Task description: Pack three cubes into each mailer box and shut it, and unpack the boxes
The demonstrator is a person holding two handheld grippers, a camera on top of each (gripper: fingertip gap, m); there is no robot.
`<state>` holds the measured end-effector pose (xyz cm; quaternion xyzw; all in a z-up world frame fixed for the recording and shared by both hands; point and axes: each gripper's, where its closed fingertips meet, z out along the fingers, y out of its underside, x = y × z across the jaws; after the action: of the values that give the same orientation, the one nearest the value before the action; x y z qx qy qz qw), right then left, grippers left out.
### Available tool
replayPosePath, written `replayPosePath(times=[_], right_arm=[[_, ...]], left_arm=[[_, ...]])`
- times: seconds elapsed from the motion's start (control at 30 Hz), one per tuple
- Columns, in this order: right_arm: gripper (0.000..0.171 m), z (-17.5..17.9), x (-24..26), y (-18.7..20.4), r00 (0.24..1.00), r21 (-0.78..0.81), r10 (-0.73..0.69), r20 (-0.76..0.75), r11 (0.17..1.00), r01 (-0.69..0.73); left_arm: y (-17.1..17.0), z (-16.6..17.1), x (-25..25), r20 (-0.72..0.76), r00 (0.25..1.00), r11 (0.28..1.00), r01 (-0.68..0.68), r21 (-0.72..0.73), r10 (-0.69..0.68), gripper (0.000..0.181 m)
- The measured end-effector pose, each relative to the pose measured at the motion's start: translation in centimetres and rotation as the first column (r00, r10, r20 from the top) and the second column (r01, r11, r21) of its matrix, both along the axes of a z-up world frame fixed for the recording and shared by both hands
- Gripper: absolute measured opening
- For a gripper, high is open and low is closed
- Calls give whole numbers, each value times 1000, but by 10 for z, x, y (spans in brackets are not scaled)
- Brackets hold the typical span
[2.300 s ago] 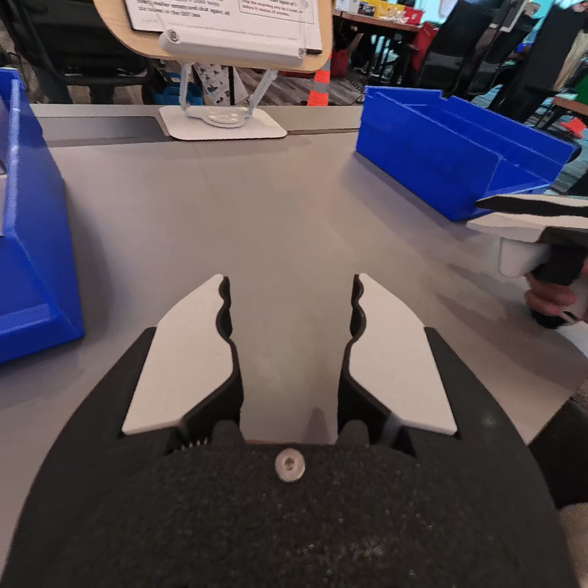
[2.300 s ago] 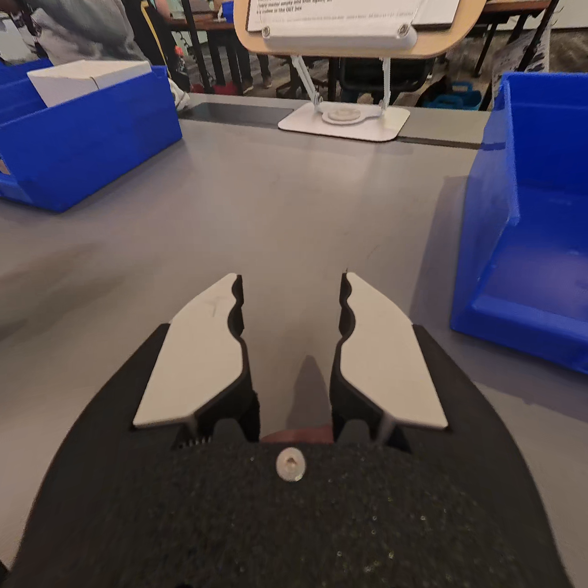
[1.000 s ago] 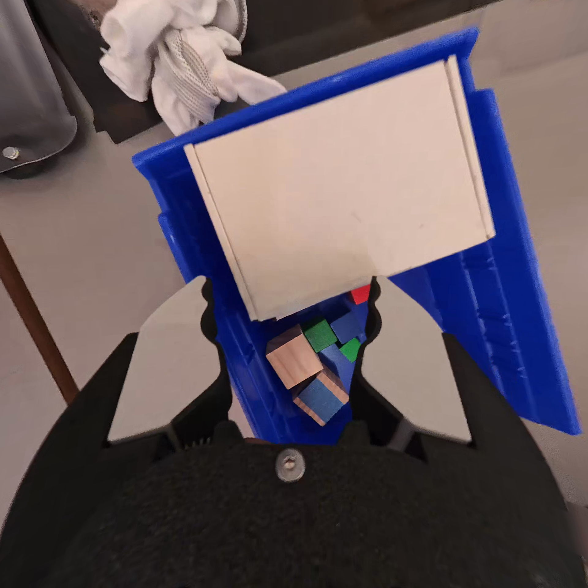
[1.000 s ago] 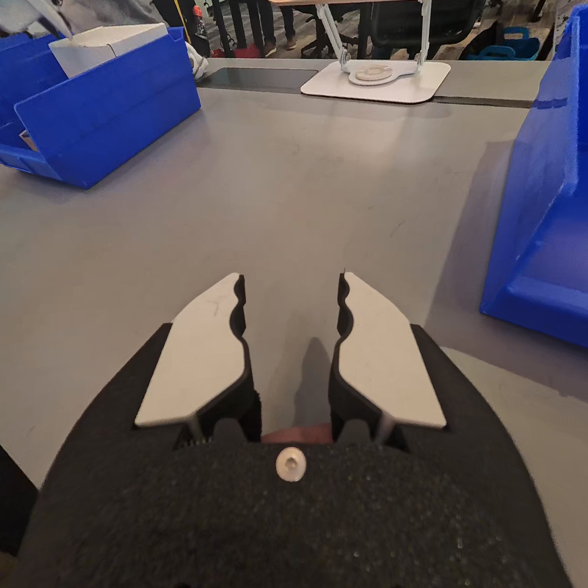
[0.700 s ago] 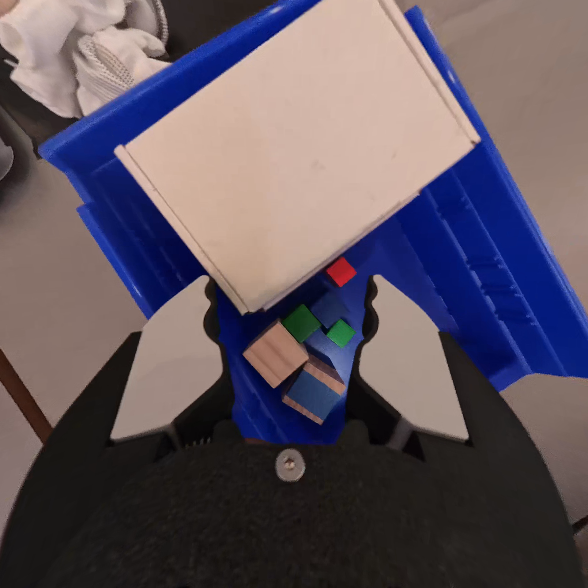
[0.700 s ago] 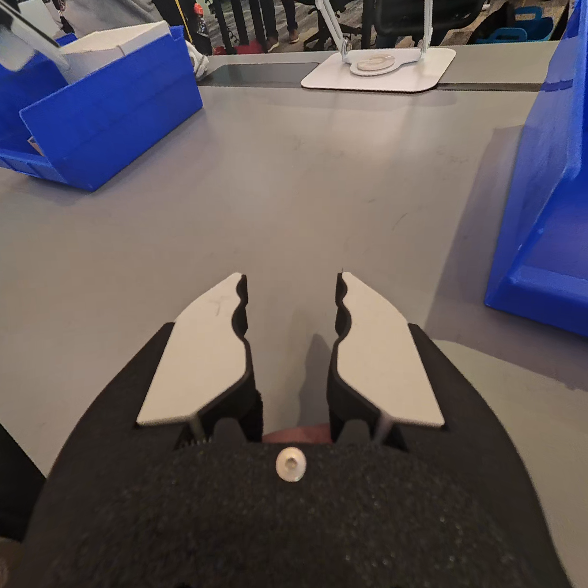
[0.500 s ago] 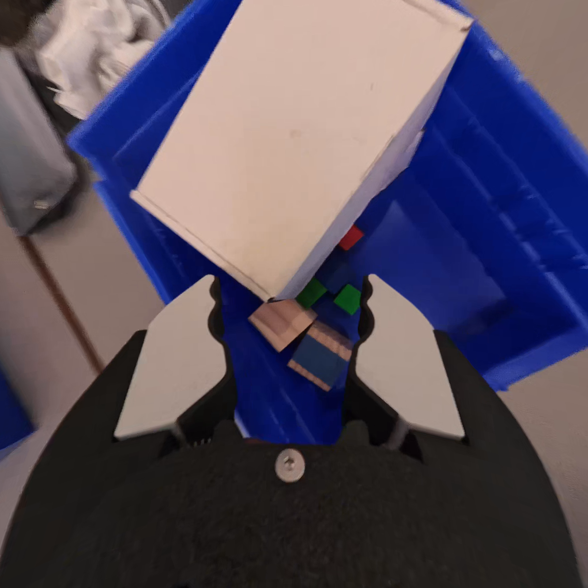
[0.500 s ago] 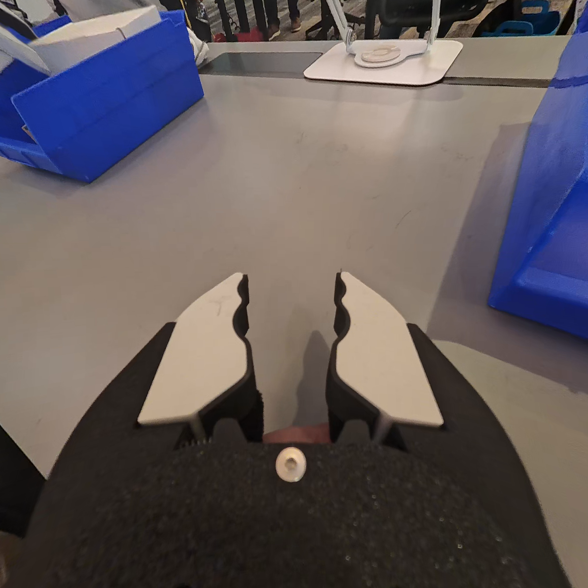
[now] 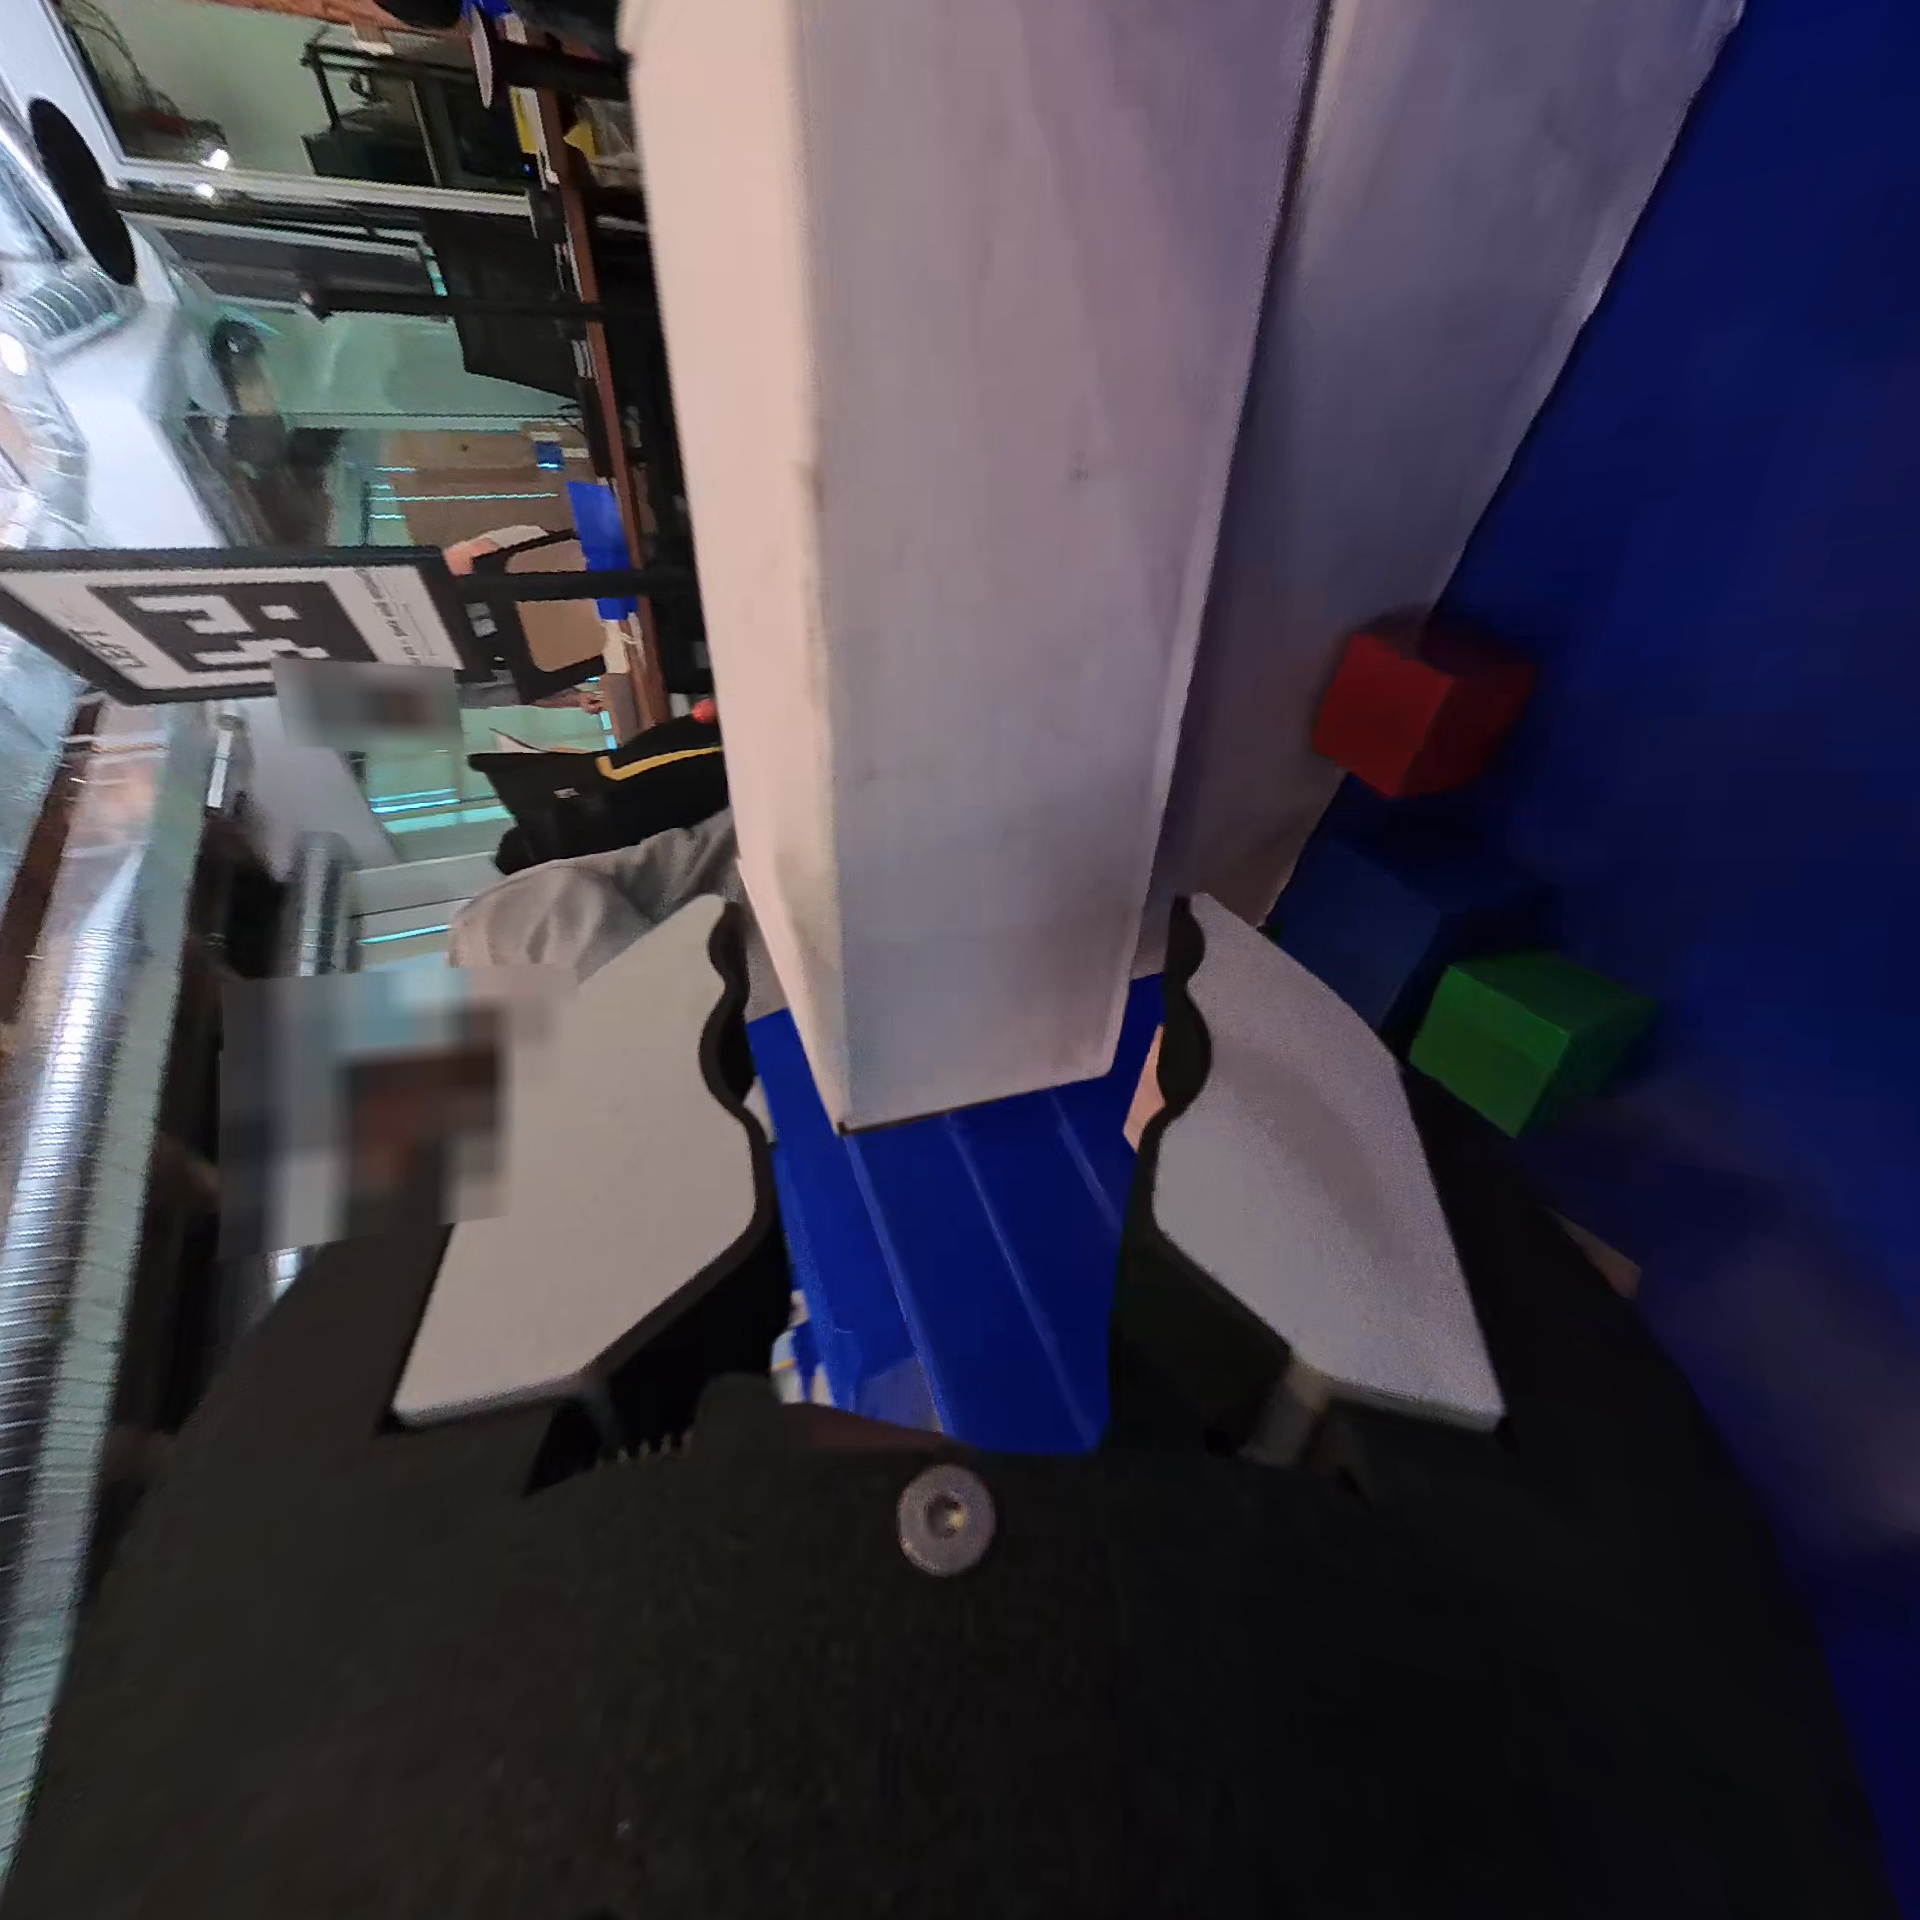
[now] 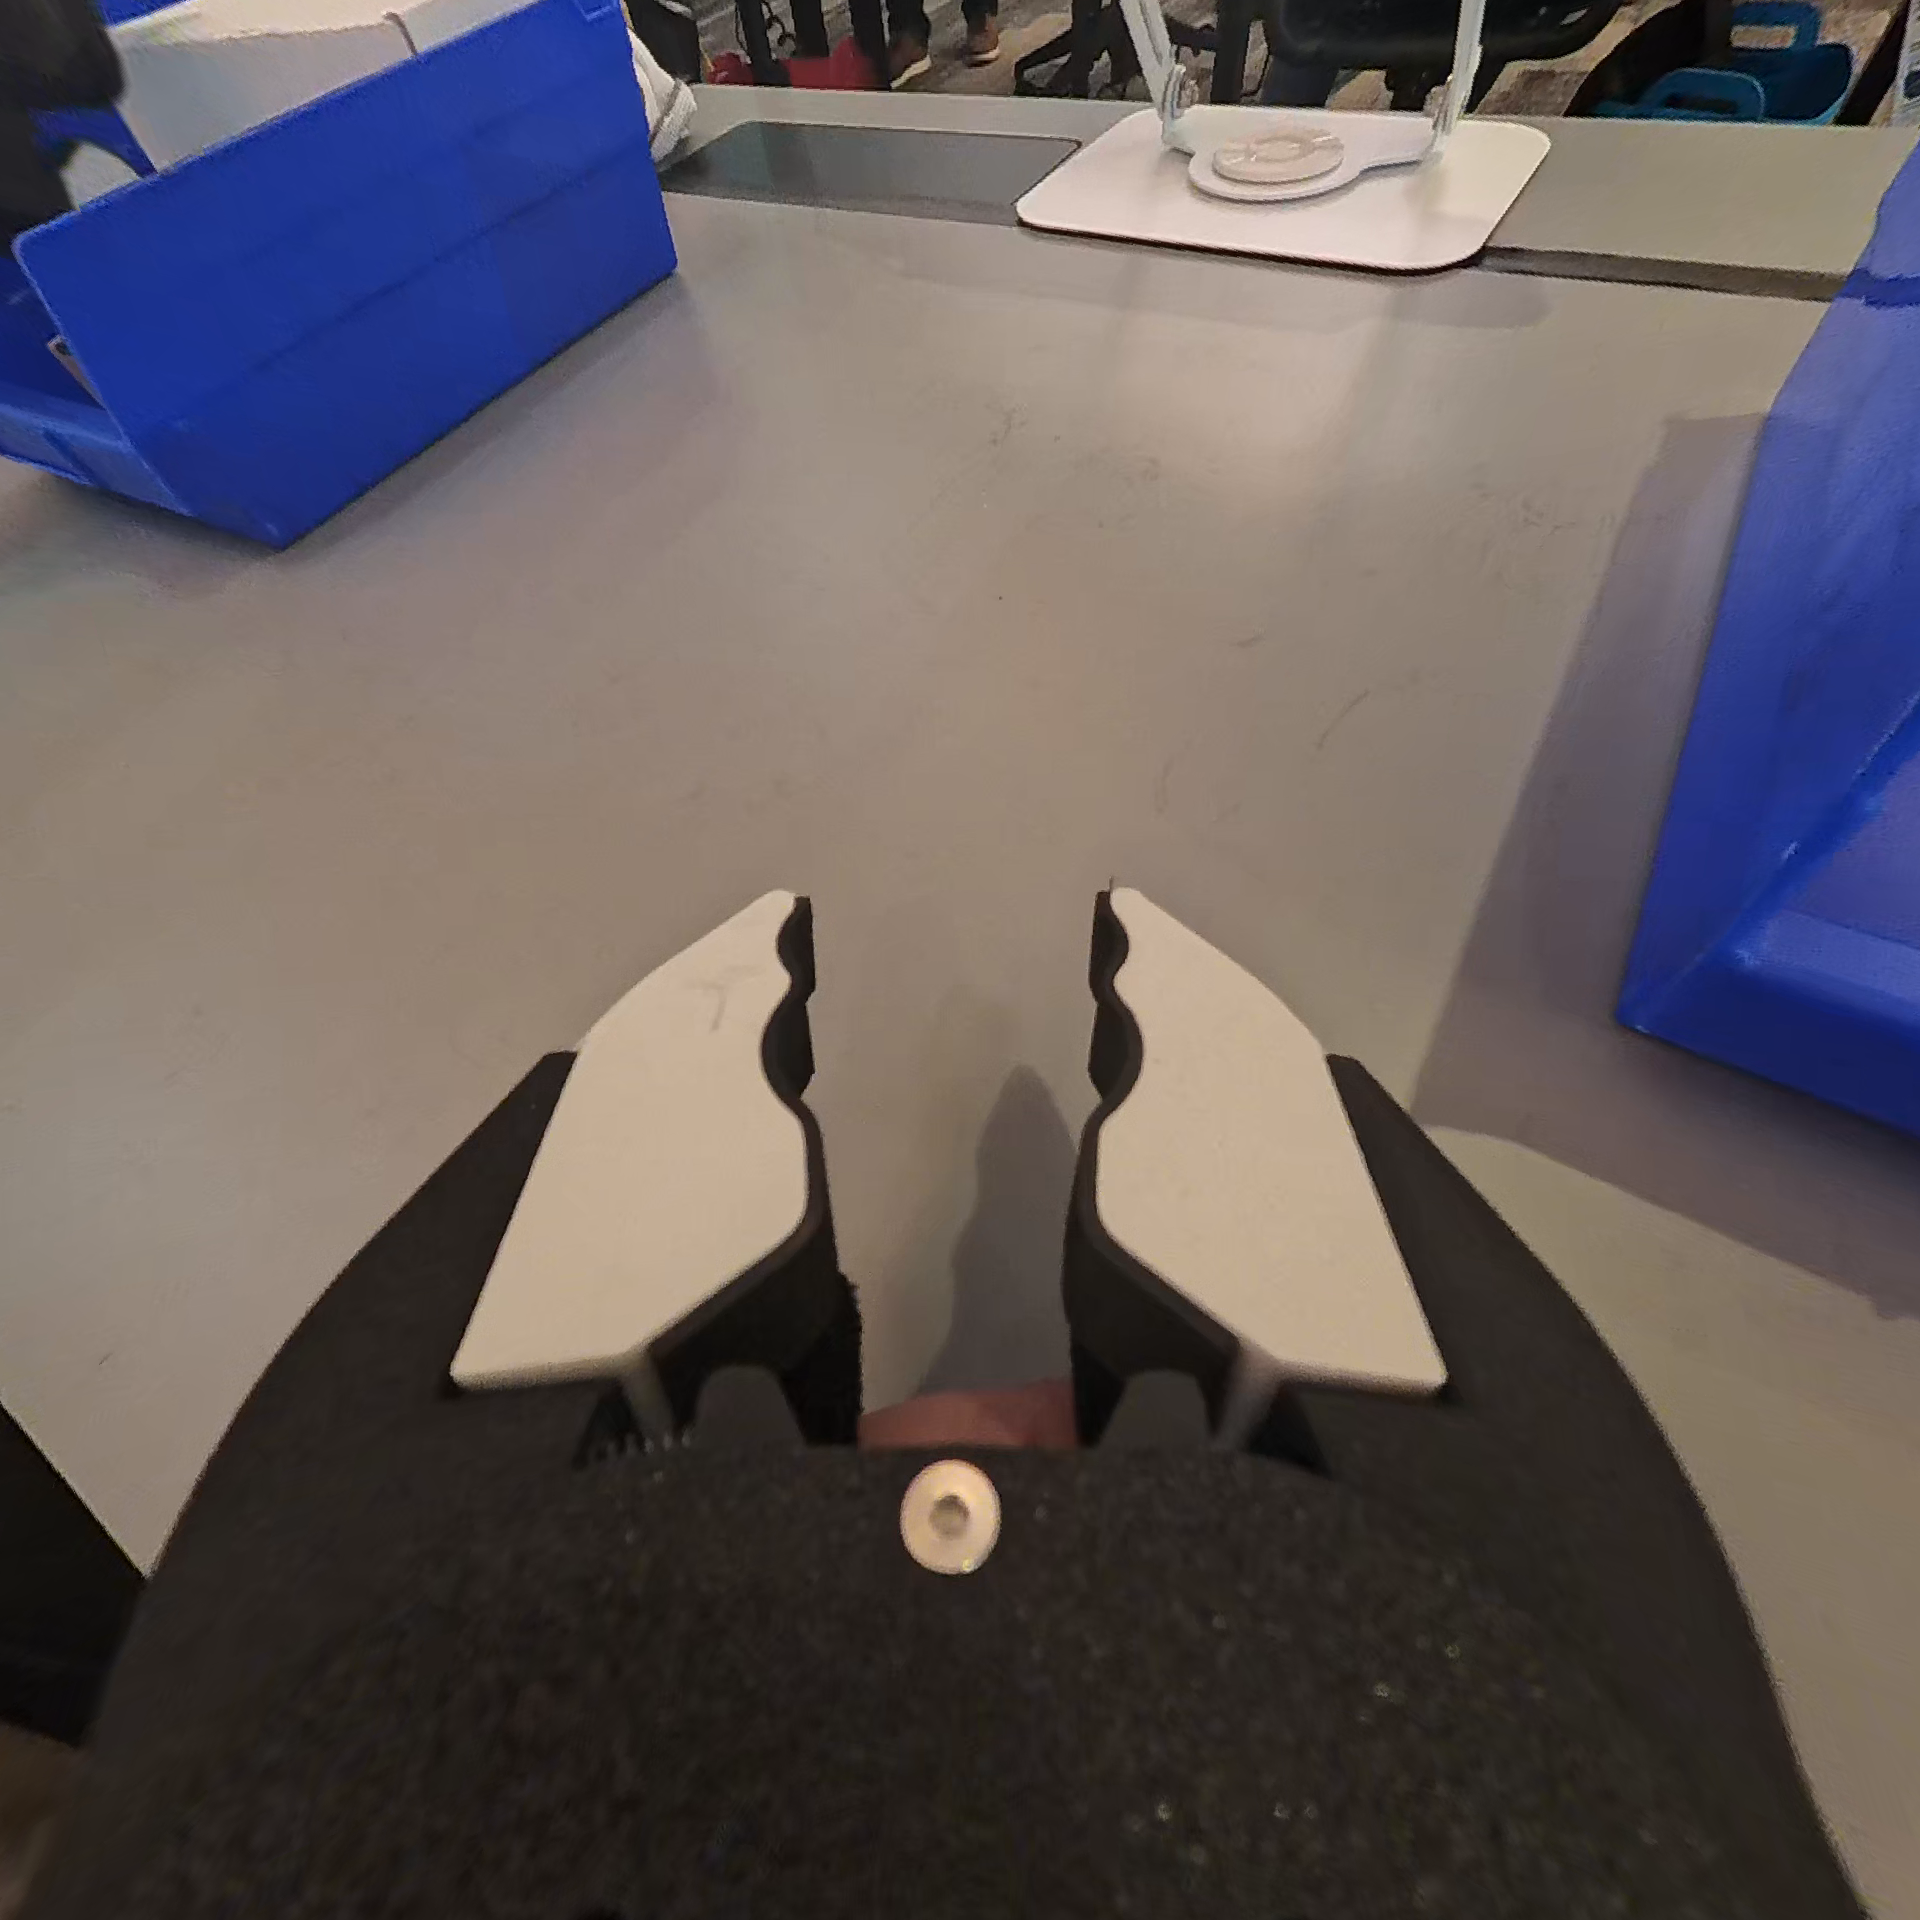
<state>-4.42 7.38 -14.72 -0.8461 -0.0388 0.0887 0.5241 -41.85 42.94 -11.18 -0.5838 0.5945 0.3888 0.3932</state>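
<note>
In the left wrist view a white mailer box (image 9: 987, 520) leans in a blue bin (image 9: 935, 1268). My left gripper (image 9: 956, 935) is open, rolled on its side, and its fingers stand either side of the box's near edge. I cannot tell if they touch it. A red cube (image 9: 1413, 707), a blue cube (image 9: 1382, 925) and a green cube (image 9: 1527, 1029) lie in the bin to the right of the box. My right gripper (image 10: 951, 914) is open and empty, low over the grey table (image 10: 935, 623). The same bin (image 10: 343, 301) with the box (image 10: 312, 52) shows at the far left there.
A second blue bin (image 10: 1787, 779) stands close at the right of my right gripper. A white stand base (image 10: 1288, 177) sits at the table's far edge. People, chairs and a marker board (image 9: 229, 623) show beyond the table. Spacing between my two grippers at the tips: around 50 cm. The red cube (image 9: 1413, 707) lies some 5 cm from my left tips, 45 cm from my right tips.
My left gripper has swung from the table's middle over to the left bin, dropped in and rolled sideways, bringing the box's edge between its fingers. My right gripper has barely moved.
</note>
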Motion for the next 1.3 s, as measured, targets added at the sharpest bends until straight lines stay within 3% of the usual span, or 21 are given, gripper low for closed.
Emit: replayPosePath(times=[0.2, 0.3, 0.53, 0.67, 0.8, 0.87, 0.93, 1.07, 1.17, 1.3], right_arm=[[51, 0, 0, -1, 1000, -2, -1, -13, 1000, 1], [51, 0, 0, -1, 1000, -4, -2, -18, 1000, 2], [50, 0, 1, -1, 1000, -8, -3, -31, 1000, 3], [48, -1, -1, -1, 1000, -9, 5, -27, 1000, -5], [48, 0, -6, 0, 998, -11, 26, -50, 1000, -26], [49, 1, -11, 2, 996, -8, 58, -66, 998, -59], [53, 8, -25, 7, 977, 1, 196, -83, 980, -197], [66, 31, -41, 31, 881, 64, 464, 91, 880, -470], [67, 43, -39, 61, 831, 110, 513, 215, 833, -542], [82, 23, -54, 76, 762, 56, 642, 86, 760, -647]], left_arm=[[13, -2, -4, -42, 999, 994, 18, 106, -14, 67], [11, 7, -8, 39, 999, 995, 1, 102, -5, 65], [-10, 91, -18, 234, 972, 997, -27, 73, 10, 64], [-60, 125, 33, 372, 922, 977, 171, -132, -111, 64], [-134, 112, 102, 410, 889, 818, 384, -428, -203, 64], [-167, 92, 129, 356, 900, 708, 422, -566, -252, 65], [-190, 69, 152, 297, 906, 608, 423, -672, -301, 64], [-214, 34, 194, 245, 893, 464, 412, -784, -378, 64], [-229, 19, 212, 252, 880, 370, 409, -835, -403, 63], [-236, 7, 226, 276, 875, 329, 417, -847, -398, 63]])
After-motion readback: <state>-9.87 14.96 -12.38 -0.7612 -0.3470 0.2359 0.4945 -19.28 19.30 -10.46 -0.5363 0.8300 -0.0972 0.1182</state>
